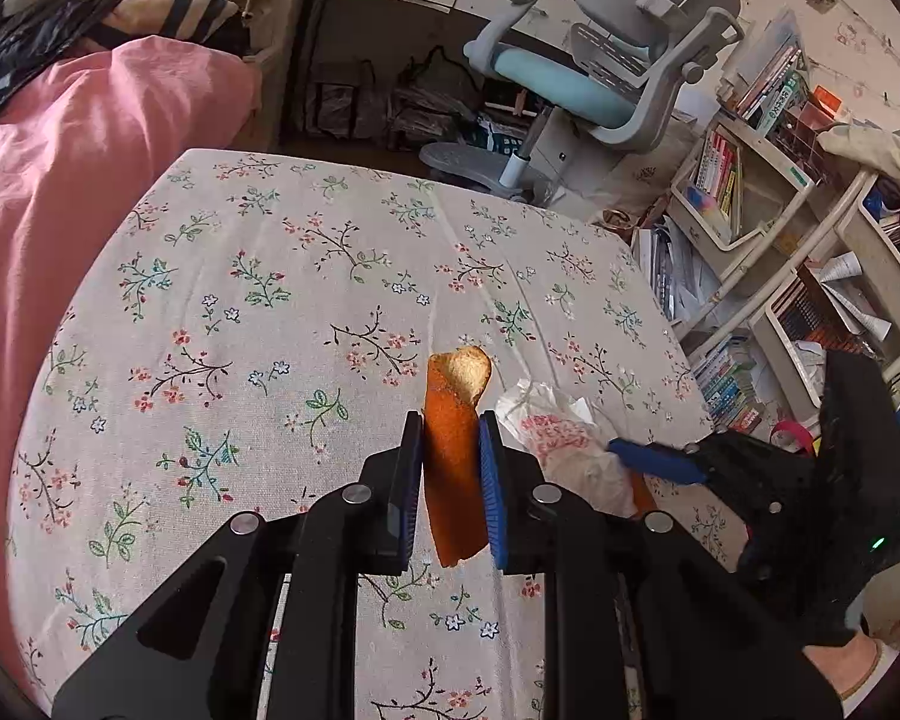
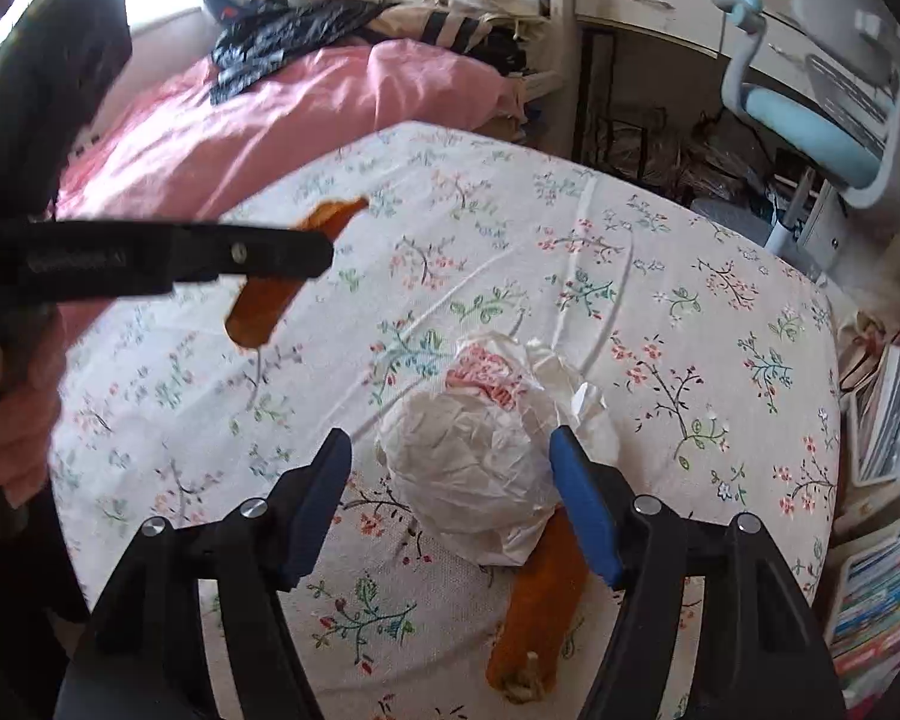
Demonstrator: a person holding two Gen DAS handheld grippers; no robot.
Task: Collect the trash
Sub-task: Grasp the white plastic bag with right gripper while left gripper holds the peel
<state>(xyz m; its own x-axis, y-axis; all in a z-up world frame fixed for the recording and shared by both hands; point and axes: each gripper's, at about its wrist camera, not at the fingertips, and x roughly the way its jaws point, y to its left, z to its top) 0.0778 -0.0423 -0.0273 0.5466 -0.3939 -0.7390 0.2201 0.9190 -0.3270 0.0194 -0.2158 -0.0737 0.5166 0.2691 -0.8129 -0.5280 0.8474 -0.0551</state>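
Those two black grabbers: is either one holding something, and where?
The left gripper pinches an orange peel strip across its middle. The right gripper is open around a crumpled white plastic bag, holding nothing.

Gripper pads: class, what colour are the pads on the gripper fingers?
Blue pads, clearest in the left wrist view.

The peel held aloft is deep orange outside and pale tan on its curled inner face, and a second orange peel lies under a crumpled white bag printed in red lettering. The cloth on the worktop is off-white with sprigs of pink, blue and green flowers on dark stems (the quilt beside it is plain pink). Both grippers' fingers are black with blue pads.
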